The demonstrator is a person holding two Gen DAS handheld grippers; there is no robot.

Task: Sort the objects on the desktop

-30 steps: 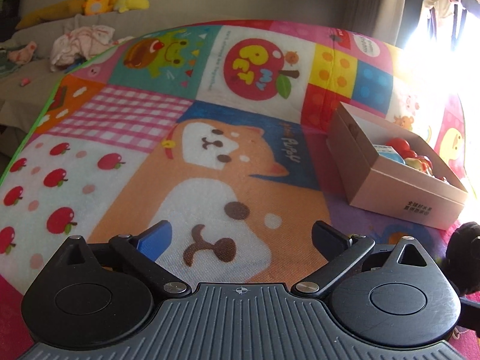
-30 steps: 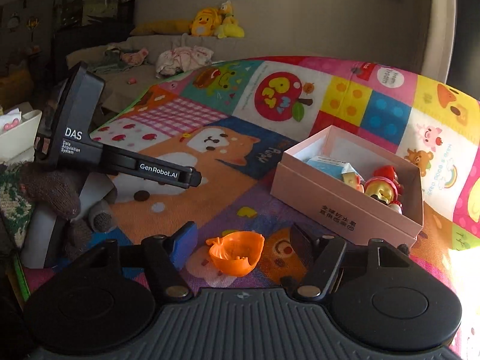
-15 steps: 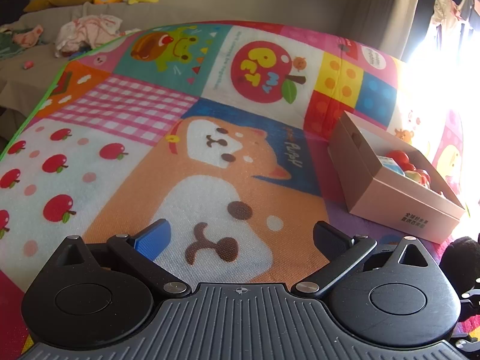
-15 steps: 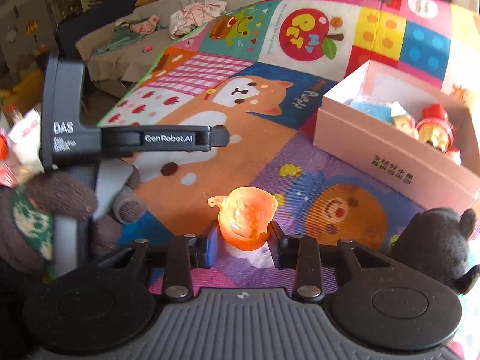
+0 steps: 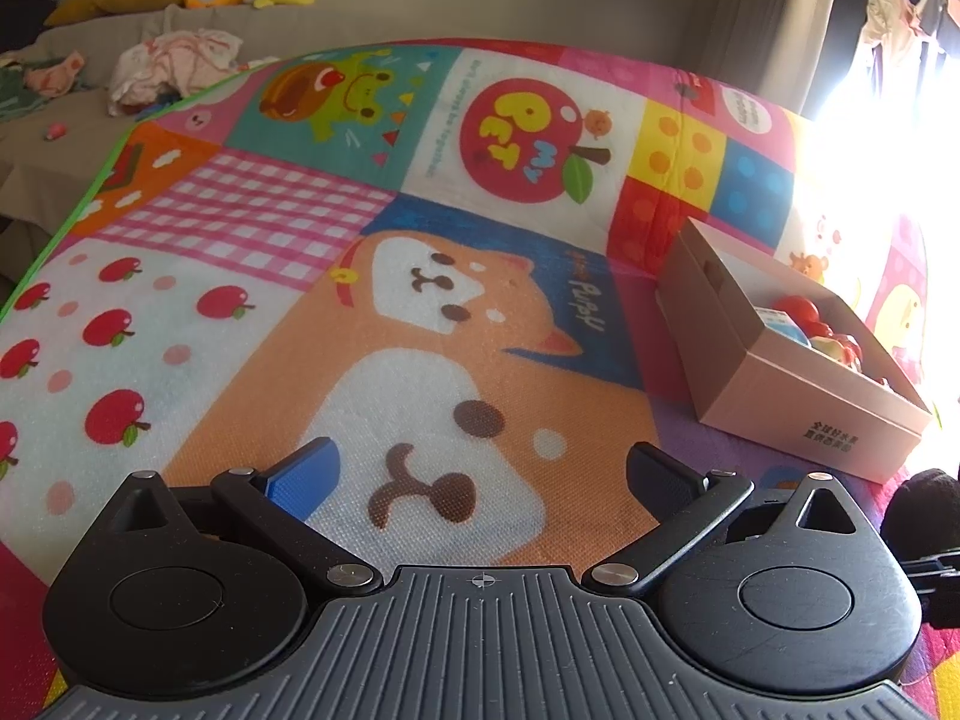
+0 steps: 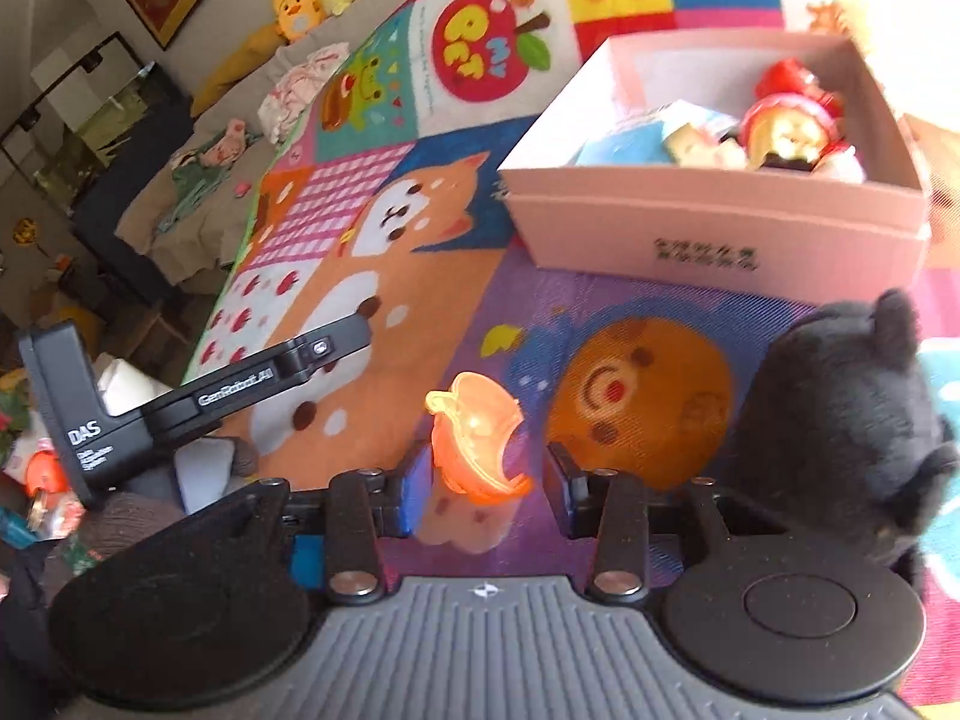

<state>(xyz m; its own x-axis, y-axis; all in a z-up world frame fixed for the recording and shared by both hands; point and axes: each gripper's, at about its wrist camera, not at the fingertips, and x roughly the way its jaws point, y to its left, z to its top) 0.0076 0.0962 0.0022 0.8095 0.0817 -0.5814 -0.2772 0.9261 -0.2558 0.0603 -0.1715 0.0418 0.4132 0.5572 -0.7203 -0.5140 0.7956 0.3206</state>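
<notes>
Spreading apart at this moment, the right tongs (image 6: 487, 480) have the small orange toy (image 6: 474, 441) sitting between their fingers. The left pad looks to be right against it, while a sliver of mat shows between the toy and the right pad. The picture is smeared there, so I would judge the grip loose rather than firm, and I cannot say whether the toy rests on the mat (image 6: 540, 312) or hangs just above it. The toy looks tipped, with its taller side leaning up and to the left across the gap, on the purple panel close to the near edge of the mat. The coming move turns on where the pink box (image 6: 720, 228) lies from there. It is straight ahead of these tongs and a little to the right, its long printed wall facing them broadside and its open top already holding a few small figures. A black plush toy (image 6: 840, 420) stands just right of the right finger, between tongs and box on that side, and could be brushed on the way. The left tongs (image 5: 483, 465) are spread wide and empty over the dog picture, well apart from the orange toy, with the box off toward the mat's right edge. The right hand is plainly the nearer one for this piece.
</notes>
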